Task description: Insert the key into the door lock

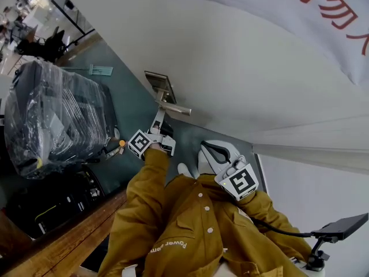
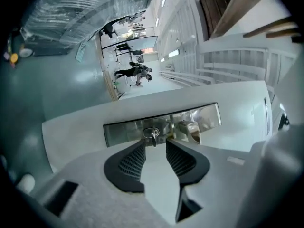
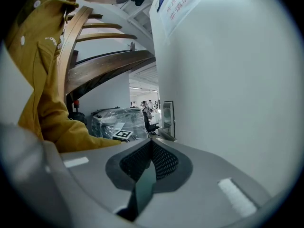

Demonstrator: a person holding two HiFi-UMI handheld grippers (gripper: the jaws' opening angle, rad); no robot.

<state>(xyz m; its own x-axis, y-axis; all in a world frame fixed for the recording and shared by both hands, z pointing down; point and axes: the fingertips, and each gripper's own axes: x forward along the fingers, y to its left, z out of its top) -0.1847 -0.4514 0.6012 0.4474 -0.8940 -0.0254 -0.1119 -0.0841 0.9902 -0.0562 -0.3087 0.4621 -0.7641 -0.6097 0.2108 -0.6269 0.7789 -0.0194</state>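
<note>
Left tongs (image 2: 155, 145) released: pads apart, tips just short of the chrome lock plate (image 2: 137, 127) on the white door (image 2: 71, 127). Key (image 2: 153, 137) stands between the tips and touches neither pad as far as I can read. Its shaft sits in the round keyhole and its bow pokes out toward me. Judgement: insertion looks done or all but done; I cannot tell how deep it sits.

Right tongs (image 3: 151, 146) clenched, pads meeting with nothing between them. They are parked low beside the door, well apart from the lock, against my mustard jacket sleeve (image 3: 52, 122).

Notes for the step in hand:
- If the key needs seating, close on the flat of the bow squarely, both pads landing together, so it does not twist.
- Push only along the cylinder's axis. Any sideways load could bind or bend the shaft.
- Lever handle (image 2: 192, 127) lies just beside the keyhole on the plate. Keep the nearer pad clear of it.
- If the key is seated, back off straight along the same line with the pads wide, so neither clips the bow.
- Right tongs are not needed; leave them parked.

Further out, a plastic-wrapped suitcase (image 1: 57, 117) stands on the floor near the door, clear of the work.
</note>
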